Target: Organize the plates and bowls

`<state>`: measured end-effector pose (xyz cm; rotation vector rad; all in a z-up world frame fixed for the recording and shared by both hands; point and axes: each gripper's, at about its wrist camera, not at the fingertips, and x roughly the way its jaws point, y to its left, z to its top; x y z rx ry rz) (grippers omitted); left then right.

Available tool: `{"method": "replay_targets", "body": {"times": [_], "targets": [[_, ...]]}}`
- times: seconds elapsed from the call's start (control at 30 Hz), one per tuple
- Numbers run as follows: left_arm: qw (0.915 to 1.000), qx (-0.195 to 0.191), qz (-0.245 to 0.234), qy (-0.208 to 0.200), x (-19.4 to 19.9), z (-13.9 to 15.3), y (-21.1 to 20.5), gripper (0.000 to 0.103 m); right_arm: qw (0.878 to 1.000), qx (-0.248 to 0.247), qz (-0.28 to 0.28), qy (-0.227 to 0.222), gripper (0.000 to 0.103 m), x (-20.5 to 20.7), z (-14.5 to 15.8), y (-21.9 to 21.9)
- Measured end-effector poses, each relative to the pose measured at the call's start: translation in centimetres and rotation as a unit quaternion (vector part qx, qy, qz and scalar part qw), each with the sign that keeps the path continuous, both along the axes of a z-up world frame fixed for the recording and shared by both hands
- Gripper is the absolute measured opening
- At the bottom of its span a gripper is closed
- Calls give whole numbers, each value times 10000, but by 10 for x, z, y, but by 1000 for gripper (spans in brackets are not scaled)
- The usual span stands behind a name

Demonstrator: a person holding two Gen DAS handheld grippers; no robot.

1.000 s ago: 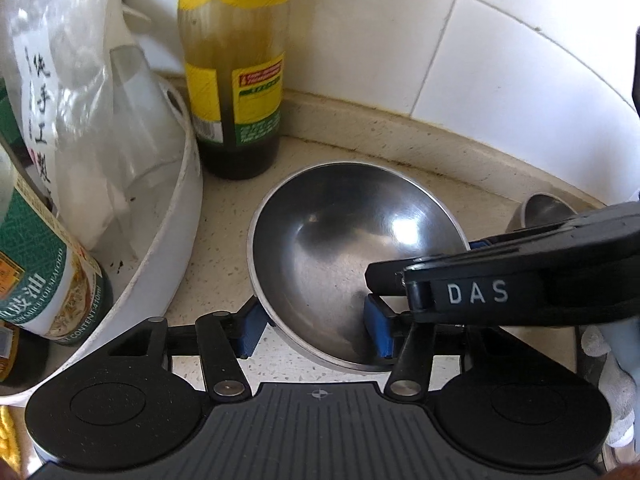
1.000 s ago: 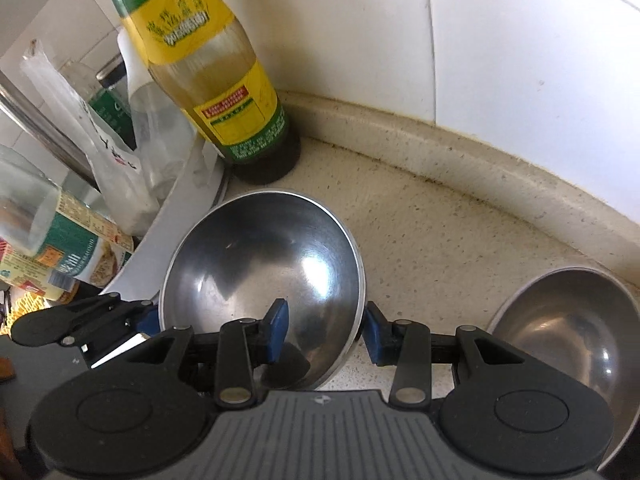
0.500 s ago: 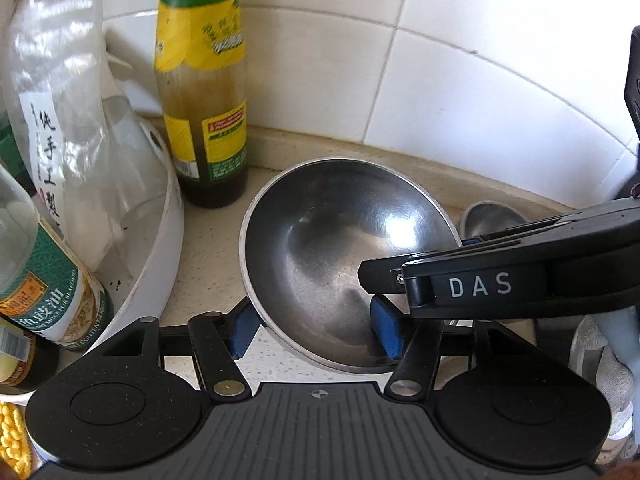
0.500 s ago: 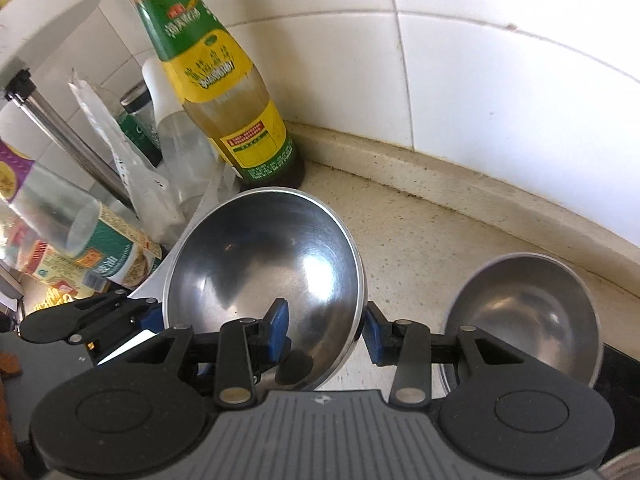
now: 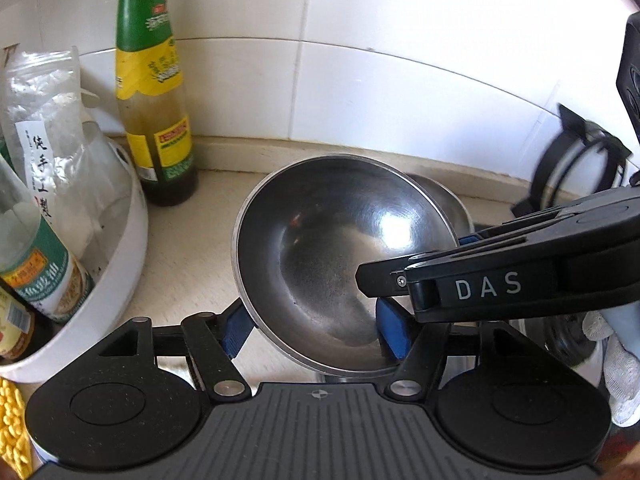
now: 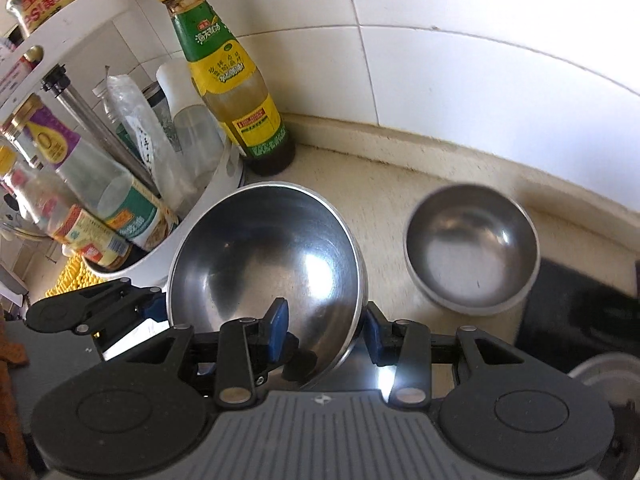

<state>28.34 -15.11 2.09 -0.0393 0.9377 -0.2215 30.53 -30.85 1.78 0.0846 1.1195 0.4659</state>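
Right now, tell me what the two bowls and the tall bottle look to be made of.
Big bowl: metal, likely stainless steel, brushed with bright glare spots and mirror reflections. Small bowl: the same metal, duller sheen, though blurred. Bottle: clear, probably glass, amber liquid showing through, with glossy green and yellow labels.

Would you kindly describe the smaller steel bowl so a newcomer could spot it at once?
Start at the white tiled wall and drop to the speckled counter below it. The small bowl sits there alone, beside a black mat; unlike the big bowl, nothing grips it.
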Motion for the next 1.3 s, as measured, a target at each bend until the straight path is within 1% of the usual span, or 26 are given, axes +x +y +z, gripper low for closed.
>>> {"method": "replay_targets", "body": {"times": [0.23,0.53,0.7,0.77,0.87,1.1,1.3], "targets": [[9994,113,-296,101,-20,-9,-16,74,9997,-89,-125,182,50,-20,-8,-8],[9979,161,-536,321,-26,-26,-24,75,9989,-217,-154,378,50,-28,-21,-14],[9970,213,-623,396,-25,-31,-25,75,9983,-460,-186,313,50,-28,-21,-20],[9971,236,-629,358,-25,-31,-24,76,9979,-520,-238,297,51,-28,-20,-27],[9975,297,-599,241,-25,-28,-22,79,9976,-491,-370,314,51,-28,-18,-39],[9983,320,-478,103,-19,-17,-14,81,9970,-431,-607,191,51,-29,-8,-60],[9986,390,-368,-31,-14,-7,-9,84,9979,-365,-537,57,51,-37,-1,-65]]}}
